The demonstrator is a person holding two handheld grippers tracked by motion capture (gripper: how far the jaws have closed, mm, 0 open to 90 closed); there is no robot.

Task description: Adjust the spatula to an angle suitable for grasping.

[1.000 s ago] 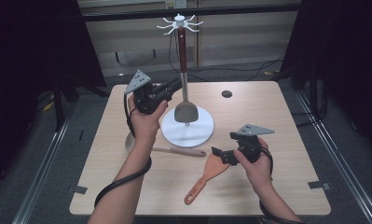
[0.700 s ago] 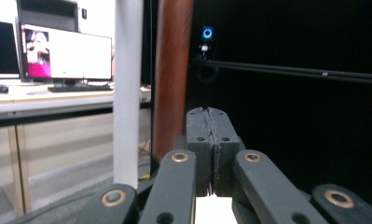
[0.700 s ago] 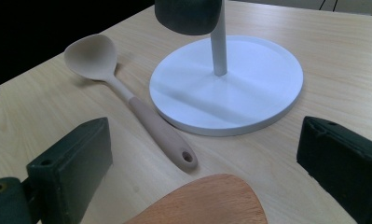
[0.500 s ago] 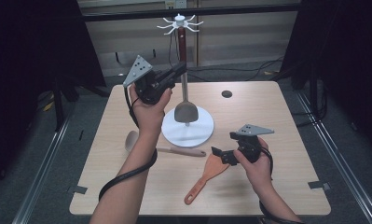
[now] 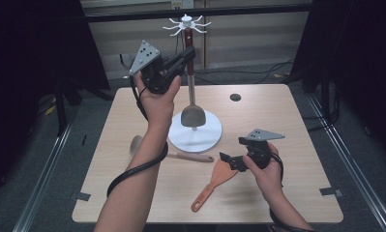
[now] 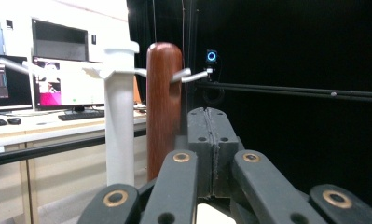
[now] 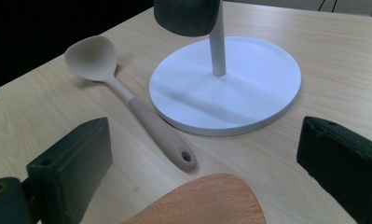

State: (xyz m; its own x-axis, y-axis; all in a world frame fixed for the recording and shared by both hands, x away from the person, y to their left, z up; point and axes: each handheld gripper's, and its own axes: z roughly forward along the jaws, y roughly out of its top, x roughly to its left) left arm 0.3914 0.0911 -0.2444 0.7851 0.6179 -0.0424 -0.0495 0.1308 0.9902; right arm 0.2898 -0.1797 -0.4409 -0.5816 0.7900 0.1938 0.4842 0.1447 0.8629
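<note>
A white utensil stand [image 5: 195, 137] with hooks [image 5: 186, 21] on top stands mid-table. A utensil with a brown handle [image 5: 189, 46] and grey head [image 5: 193, 116] appears to hang from it. My left gripper [image 5: 189, 52] is raised, shut with nothing between its jaws, its tips right beside that handle [image 6: 164, 107] and close to the white post [image 6: 120, 116]. On the table my right gripper [image 5: 231, 162] is open over the blade of an orange spatula [image 5: 215, 181], and that blade [image 7: 202, 200] lies between its jaws. A beige spoon [image 5: 173, 153] [image 7: 127, 98] lies left of it.
A small black disc [image 5: 235, 97] sits at the table's far side. The stand's round base [image 7: 267, 74] is just ahead of the right gripper. Tape marks [image 5: 81, 196] are near the front corners. Dark curtains flank the table.
My left gripper has risen from beside the lower pole up to the brown handle, staying shut. The utensil on the stand and my right gripper have not moved.
</note>
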